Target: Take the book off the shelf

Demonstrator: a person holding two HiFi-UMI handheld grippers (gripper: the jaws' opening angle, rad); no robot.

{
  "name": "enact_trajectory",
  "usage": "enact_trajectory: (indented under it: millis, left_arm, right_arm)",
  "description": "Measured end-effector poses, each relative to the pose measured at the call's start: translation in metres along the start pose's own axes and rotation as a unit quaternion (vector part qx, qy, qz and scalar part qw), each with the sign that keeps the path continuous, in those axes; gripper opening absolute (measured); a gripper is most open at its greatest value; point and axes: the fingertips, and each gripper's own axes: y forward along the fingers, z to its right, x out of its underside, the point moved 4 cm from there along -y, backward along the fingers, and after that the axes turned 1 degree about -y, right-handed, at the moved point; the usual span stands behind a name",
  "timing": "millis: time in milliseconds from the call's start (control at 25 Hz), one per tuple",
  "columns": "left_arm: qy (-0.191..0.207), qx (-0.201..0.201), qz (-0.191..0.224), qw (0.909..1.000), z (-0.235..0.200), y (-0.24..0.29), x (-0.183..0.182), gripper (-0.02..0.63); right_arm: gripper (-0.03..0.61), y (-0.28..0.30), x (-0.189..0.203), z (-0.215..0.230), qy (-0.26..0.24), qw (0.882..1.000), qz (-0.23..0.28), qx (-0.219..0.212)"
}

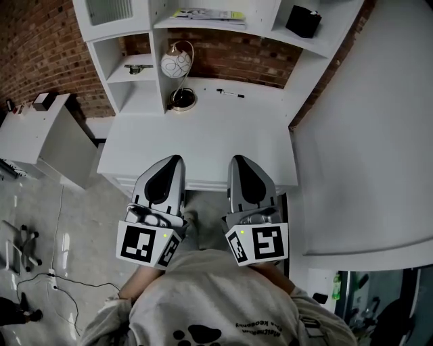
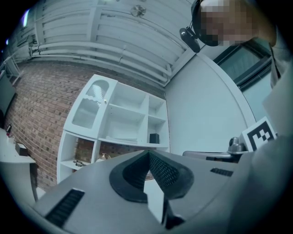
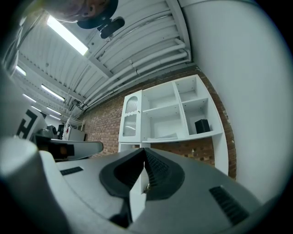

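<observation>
Grey sweatshirt (image 1: 216, 297) fills the bottom of the head view. Just beyond it the left gripper (image 1: 172, 160) and the right gripper (image 1: 238, 161) lie side by side over the near edge of the white desk (image 1: 203, 135). Each gripper's ribbed black pads are pressed together with nothing between them.

I judge this to be the approach: the book (image 1: 206, 14) is not yet touched. It lies flat on the shelf (image 1: 203, 26), ahead of and above both pairs of jaws and well apart from them. It is thin, with a pale cover and a yellow-green edge.

A matt black box (image 1: 303, 20) sits in the compartment to the right of the book. Lower down, closer to the left jaws, stands a lamp (image 1: 177, 64) with a patterned globe on a curved metal stem.

The next move probably calls for raising a gripper, parting its jaws and pinching the book's front edge. The smooth cover may slide on the painted board.
</observation>
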Motion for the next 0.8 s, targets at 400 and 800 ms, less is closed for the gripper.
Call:
enact_trajectory:
  millis: [400, 800]
  left_arm:
    - [-0.020, 0.017, 0.014, 0.9995, -0.048, 0.076, 0.006, 0.009]
    - [-0.029, 0.048, 0.016, 0.9983, -0.118, 0.160, 0.003, 0.009]
  right_arm:
    - [0.018, 0.080, 0.011, 0.023, -0.018, 1.000, -0.003, 0.003]
    - [0.018, 0.181, 0.015, 0.039, -0.025, 0.999, 0.009, 0.031]
